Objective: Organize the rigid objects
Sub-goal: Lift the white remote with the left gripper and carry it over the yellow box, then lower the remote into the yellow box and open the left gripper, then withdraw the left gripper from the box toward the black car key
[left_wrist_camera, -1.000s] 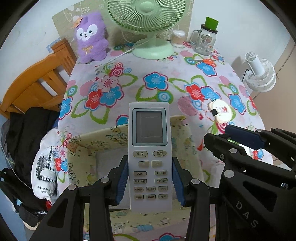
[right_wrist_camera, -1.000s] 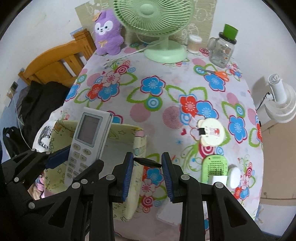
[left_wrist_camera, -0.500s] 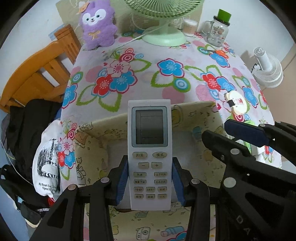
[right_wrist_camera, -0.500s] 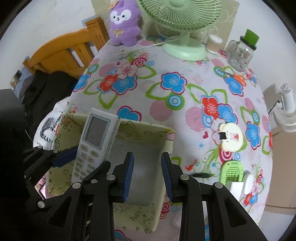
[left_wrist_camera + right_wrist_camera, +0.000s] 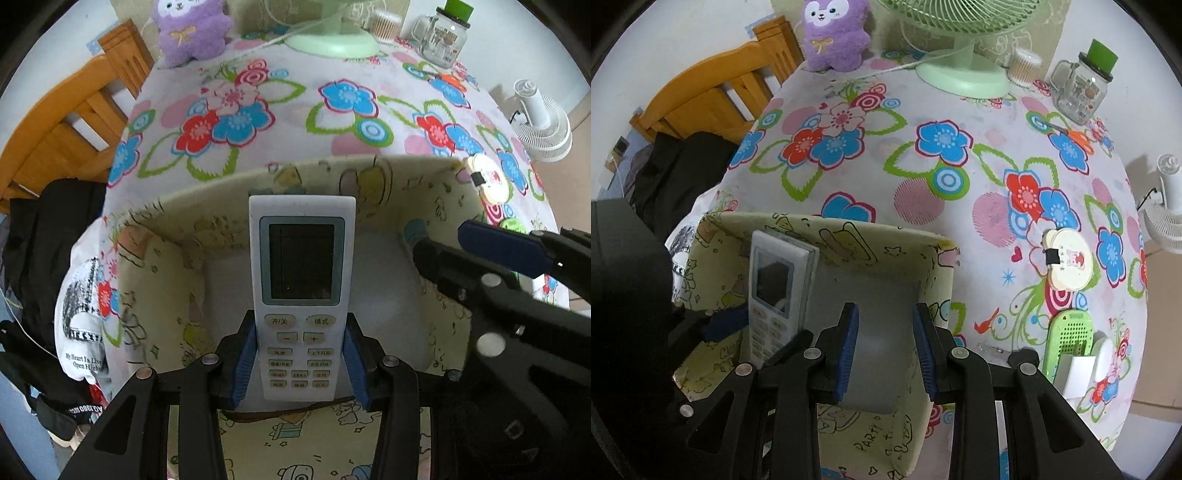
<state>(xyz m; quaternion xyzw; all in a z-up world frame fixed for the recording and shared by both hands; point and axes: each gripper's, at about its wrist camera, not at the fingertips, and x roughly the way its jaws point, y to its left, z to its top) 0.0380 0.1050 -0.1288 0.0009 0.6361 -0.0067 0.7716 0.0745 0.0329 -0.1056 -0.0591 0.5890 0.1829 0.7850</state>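
White rectangular plastic remote control, screen facing up, clamped at its button end between the blue pads of the left claw; held inside the open top of the pale yellow cartoon-print fabric storage box, lower than its rim, toward the box's left side. Right claw parted by a moderate gap, gripping nothing, poised over the same box's grey interior. Box seated at the near edge of the flower-patterned tabletop. Elsewhere on the cloth: round cream case, green perforated gadget, pale green desk fan, glass jar with green lid, purple plush toy.
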